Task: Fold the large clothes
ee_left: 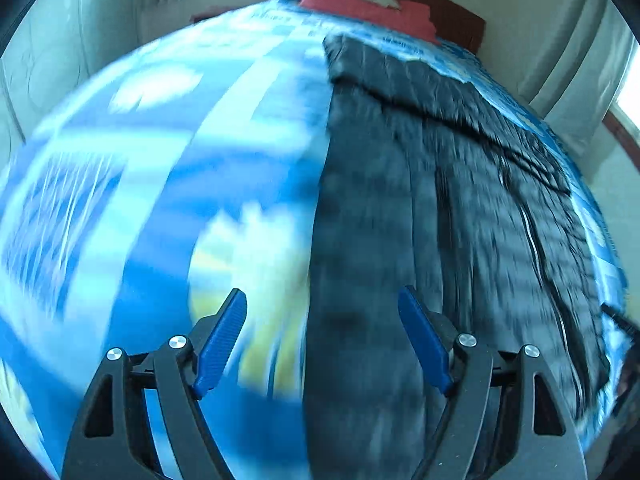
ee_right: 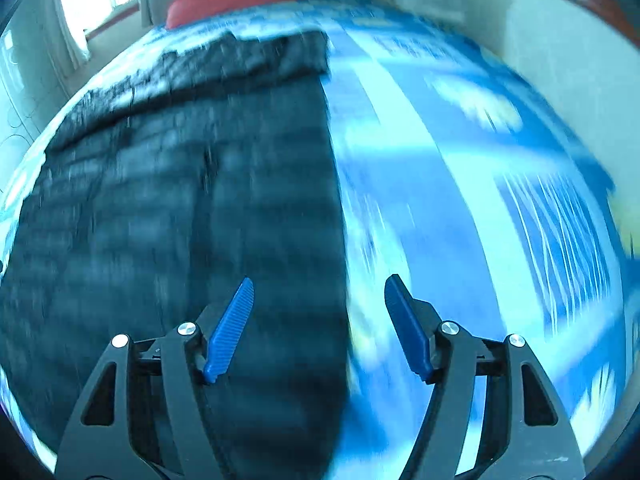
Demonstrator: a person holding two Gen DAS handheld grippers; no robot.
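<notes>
Item: dark quilted padded coat (ee_left: 440, 200) lying flat along my blue-and-white patterned bedspread (ee_left: 160, 160), far end near red pillow (ee_left: 360, 0) | my left gripper (ee_left: 322, 332) spread, empty | my right gripper (ee_right: 319, 320) spread, empty | both above coat's long edges, apparently placed for folding.

L gripper (ee_left: 322, 300): jaws wide apart, nothing btwn pads, angled steeply down.
R gripper (ee_right: 319, 288): jaws apart, empty, same downward tilt.
</notes>
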